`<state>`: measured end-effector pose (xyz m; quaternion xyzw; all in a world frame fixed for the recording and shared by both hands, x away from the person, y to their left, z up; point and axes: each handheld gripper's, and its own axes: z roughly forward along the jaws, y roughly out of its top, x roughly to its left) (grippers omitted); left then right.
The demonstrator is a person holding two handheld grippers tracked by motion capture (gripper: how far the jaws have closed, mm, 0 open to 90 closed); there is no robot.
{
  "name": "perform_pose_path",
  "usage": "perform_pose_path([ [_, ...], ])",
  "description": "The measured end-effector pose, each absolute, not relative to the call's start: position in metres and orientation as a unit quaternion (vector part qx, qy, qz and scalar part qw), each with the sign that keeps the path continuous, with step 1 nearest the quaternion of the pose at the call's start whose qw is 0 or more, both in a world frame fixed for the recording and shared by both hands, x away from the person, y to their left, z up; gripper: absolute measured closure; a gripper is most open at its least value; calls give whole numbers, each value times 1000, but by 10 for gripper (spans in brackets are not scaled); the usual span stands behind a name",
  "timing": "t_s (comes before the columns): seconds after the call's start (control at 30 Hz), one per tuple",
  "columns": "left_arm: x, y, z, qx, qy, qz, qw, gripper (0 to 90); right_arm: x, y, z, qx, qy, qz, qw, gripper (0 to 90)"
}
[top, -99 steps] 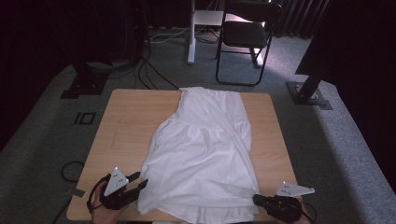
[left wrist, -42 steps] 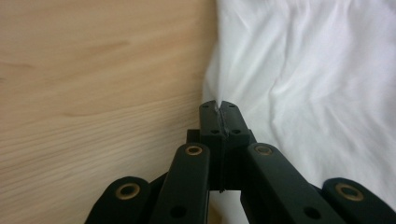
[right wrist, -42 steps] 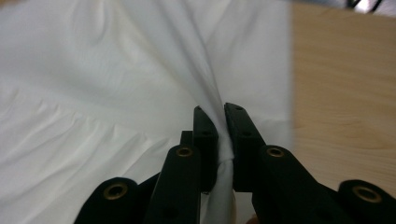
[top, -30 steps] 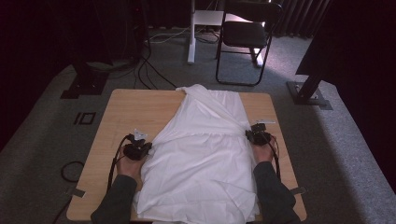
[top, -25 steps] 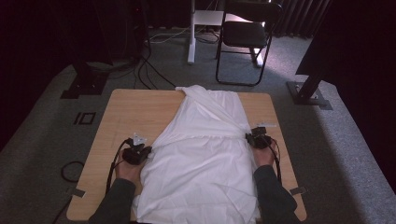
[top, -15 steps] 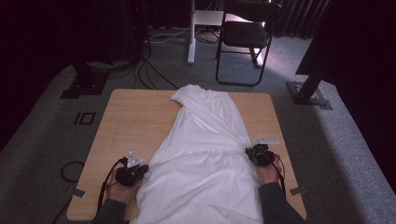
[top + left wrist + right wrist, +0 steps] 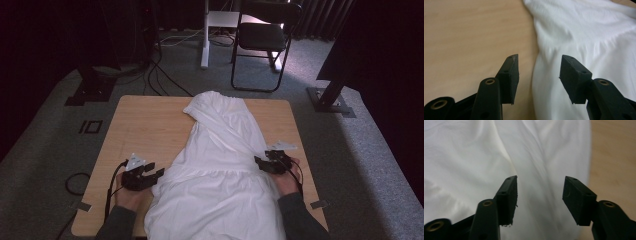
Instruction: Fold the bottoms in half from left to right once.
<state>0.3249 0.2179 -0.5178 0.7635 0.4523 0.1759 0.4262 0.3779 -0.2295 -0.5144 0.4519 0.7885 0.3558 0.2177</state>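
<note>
The white dress (image 7: 220,175) was seen laid lengthwise down the centre of the wooden table (image 7: 145,125), top end w/ a fold-over at upper centre of the high view, skirt spread at the bottom edge. Judged approx. mid-task: garment was flattened somewhat, but wrinkles at the waist and the twisted top were left to be dealt with.

Left gripper (image 7: 539,72) was held w/ jaws spread, the dress's side edge lying between them, nothing pinched. Right gripper (image 7: 540,195) was likewise spread, over the cloth near its opposite edge, bare table at right of that frame.
</note>
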Motion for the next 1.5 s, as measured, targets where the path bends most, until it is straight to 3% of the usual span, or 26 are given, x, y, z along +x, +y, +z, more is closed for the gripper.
perform_pose_path([
  [0.13, 353, 188, -515, 780, 431, 172, 419, 480, 406, -193, -516, 420, 812, 334, 231, 409],
  [0.27, 380, 159, -526, 797, 424, 161, 399, 476, 433, -169, -534, 419, 833, 291, 215, 357],
  [0.33, 388, 150, -536, 807, 423, 162, 379, 494, 441, -167, -541, 423, 835, 259, 237, 496],
  [0.4, 392, 149, -546, 815, 433, 155, 353, 585, 446, -181, -536, 456, 811, 265, 252, 685],
  [0.47, 391, 151, -548, 814, 434, 155, 354, 661, 447, -203, -524, 492, 777, 302, 252, 799],
  [0.63, 391, 153, -546, 817, 439, 156, 340, 748, 444, -255, -507, 558, 705, 319, 298, 897],
  [0.73, 391, 153, -546, 819, 437, 157, 337, 739, 447, -276, -524, 582, 699, 335, 245, 825],
  [0.83, 392, 155, -544, 817, 440, 157, 338, 585, 441, -278, -534, 570, 705, 348, 239, 703],
  [0.93, 396, 162, -536, 799, 450, 161, 365, 510, 438, -275, -528, 554, 703, 379, 237, 588],
  [1.17, 418, 162, -518, 778, 456, 164, 401, 475, 449, -238, -519, 466, 766, 381, 226, 402],
  [1.23, 425, 154, -516, 779, 451, 162, 404, 462, 455, -225, -528, 456, 791, 338, 228, 395],
  [1.27, 429, 149, -517, 783, 447, 165, 400, 456, 458, -221, -533, 458, 797, 319, 233, 447],
  [1.33, 434, 138, -519, 791, 444, 168, 385, 433, 461, -221, -537, 476, 786, 293, 265, 788],
  [1.4, 442, 126, -525, 805, 438, 180, 358, 419, 460, -232, -531, 525, 738, 332, 264, 883],
  [1.5, 450, 114, -538, 816, 434, 183, 335, 414, 460, -244, -533, 556, 712, 336, 265, 887],
])
